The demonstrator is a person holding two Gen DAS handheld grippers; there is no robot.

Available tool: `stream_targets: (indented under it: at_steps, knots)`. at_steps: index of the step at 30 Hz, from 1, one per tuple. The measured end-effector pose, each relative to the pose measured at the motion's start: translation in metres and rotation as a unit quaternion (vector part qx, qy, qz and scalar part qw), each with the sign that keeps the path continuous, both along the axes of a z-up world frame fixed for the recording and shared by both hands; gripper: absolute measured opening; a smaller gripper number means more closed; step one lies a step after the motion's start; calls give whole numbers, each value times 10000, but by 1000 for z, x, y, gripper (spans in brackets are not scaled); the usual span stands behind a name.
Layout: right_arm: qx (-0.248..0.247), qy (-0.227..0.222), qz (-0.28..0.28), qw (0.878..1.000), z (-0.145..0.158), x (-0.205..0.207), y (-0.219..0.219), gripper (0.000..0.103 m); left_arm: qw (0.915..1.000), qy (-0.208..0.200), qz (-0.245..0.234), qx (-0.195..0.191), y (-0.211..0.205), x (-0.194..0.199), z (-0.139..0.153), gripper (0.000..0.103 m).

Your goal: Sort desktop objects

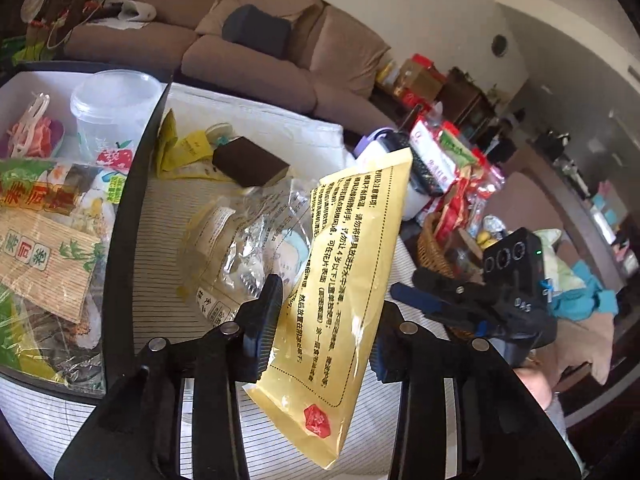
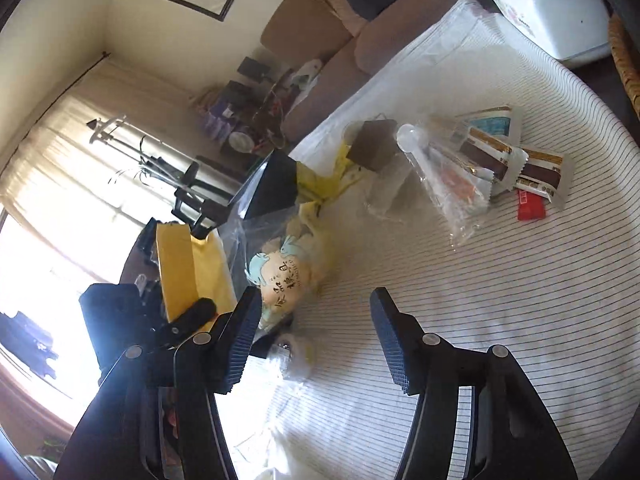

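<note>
Beside the black-walled box on the counter, your left hand-held gripper is clamped on a yellow packet, which hangs tilted above the striped cloth just to the right of the box wall. That packet is flat, glossy and slightly crinkled, printed with black text and a red stamp near its lower corner; it looks limp enough to sag if you loosen your hold.

By my reading you are partway through. The box already holds a clear plastic tub, a bamboo-patterned pack and other wrapped goods, so some sorting looks done, and the packet you hold is likely next to go in.

Plenty is left outside the box. Near its right wall lie a clear crinkly bag with a round label, a dark brown sponge block with a yellow underside, and a yellow wrapper. Farther from the box sit brown-and-white snack bars in foil, a small red sachet and a transparent sleeve holding a plastic spoon.

Your right hand-held gripper hangs with fingers apart and nothing between them, over the cloth, near the clear bag.
</note>
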State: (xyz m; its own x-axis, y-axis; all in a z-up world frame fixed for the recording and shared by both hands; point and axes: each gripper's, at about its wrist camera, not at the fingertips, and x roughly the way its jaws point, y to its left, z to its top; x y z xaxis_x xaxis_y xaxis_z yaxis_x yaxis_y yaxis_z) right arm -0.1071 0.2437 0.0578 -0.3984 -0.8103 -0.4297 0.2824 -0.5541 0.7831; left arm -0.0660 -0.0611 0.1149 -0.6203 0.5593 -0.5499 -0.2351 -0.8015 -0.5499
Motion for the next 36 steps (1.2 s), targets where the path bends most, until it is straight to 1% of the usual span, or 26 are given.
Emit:
stream_targets:
  at_steps: [2, 3, 4, 5, 6, 7, 8, 9, 10, 12, 13, 15, 16, 17, 18, 19, 20, 21, 23, 25, 27, 29, 31, 33, 35, 36]
  knots:
    - [8, 28, 46, 10000, 1, 1, 0, 60, 9986, 104, -214, 471, -1, 2, 8, 35]
    - [14, 36, 87, 10000, 1, 1, -1, 60, 9967, 183, -330, 714, -1, 3, 13, 31]
    - [30, 33, 109, 9999, 0, 0, -1, 60, 9939, 280, -452, 967, -3, 5, 19, 30]
    - [37, 25, 106, 9999, -1, 0, -2, 61, 9910, 377, -536, 1171, -6, 7, 23, 26]
    - [16, 1, 89, 10000, -3, 0, -1, 66, 9903, 434, -531, 1206, -9, 7, 25, 27]
    - [-12, -47, 59, 10000, -7, -1, 1, 66, 9931, 396, -414, 1021, -11, 5, 23, 27]
    - [-35, -99, 21, 9999, -11, -2, 2, 66, 9957, 291, -265, 836, -14, 1, 18, 25]
    - [-50, -148, -17, 9999, -14, -3, 3, 66, 9964, 139, -164, 821, -18, -5, 11, 25]
    - [-31, -194, -57, 9998, -17, -4, 4, 66, 9960, 8, -92, 885, -23, -9, 5, 25]
    - [148, -233, -173, 9995, -19, -6, 7, 66, 9959, -118, 11, 893, -32, -15, 0, 25]
    - [252, -234, -246, 9991, -19, -7, 9, 66, 9961, -134, 15, 868, -32, -15, 0, 27]
    - [524, -282, -509, 9969, -20, -10, 19, 66, 9966, -110, -17, 821, -34, -12, 2, 37]
    - [652, -312, -638, 9953, -21, -11, 25, 67, 9971, -85, -36, 753, -32, -9, 3, 40]
    - [742, -336, -724, 9940, -22, -12, 32, 67, 9976, -81, -87, 677, -31, -6, 3, 46]
    - [841, -346, -792, 9927, -22, -12, 38, 67, 9980, -99, -174, 607, -29, -5, 3, 51]
    - [944, -321, -834, 9915, -21, -12, 44, 67, 9981, -124, -271, 541, -27, -3, 3, 52]
    - [1018, -249, -832, 9910, -17, -10, 48, 67, 9981, -162, -390, 443, -25, -1, 2, 56]
    - [1051, -136, -775, 9914, -10, -6, 52, 67, 9980, -192, -505, 326, -23, 2, 2, 59]
    - [1050, 166, -530, 9929, 9, 8, 53, 72, 9974, -177, -704, 45, -21, 17, 3, 60]
    - [1040, 507, -162, 9932, 31, 28, 47, 91, 9963, -206, -806, -231, -21, 36, 2, 61]
    - [989, 735, 223, 9921, 44, 51, 39, 93, 9944, -341, -900, -436, -22, 53, 2, 61]
    - [1076, 755, 640, 9893, 48, 74, 27, 93, 9922, -427, -998, -615, -22, 75, 2, 61]
    - [1469, 631, 899, 9830, 44, 95, 19, 93, 9894, -516, -1056, -852, -23, 102, -1, 62]
    - [1704, 433, 1036, 9790, 37, 112, 16, 93, 9871, -638, -1030, -1043, -25, 130, -6, 69]
    - [1817, 275, 1020, 9777, 32, 127, 18, 93, 9852, -783, -1033, -1120, -25, 159, -13, 70]
    - [1853, 251, 981, 9775, 32, 135, 18, 93, 9839, -804, -1029, -1222, -24, 174, -15, 70]
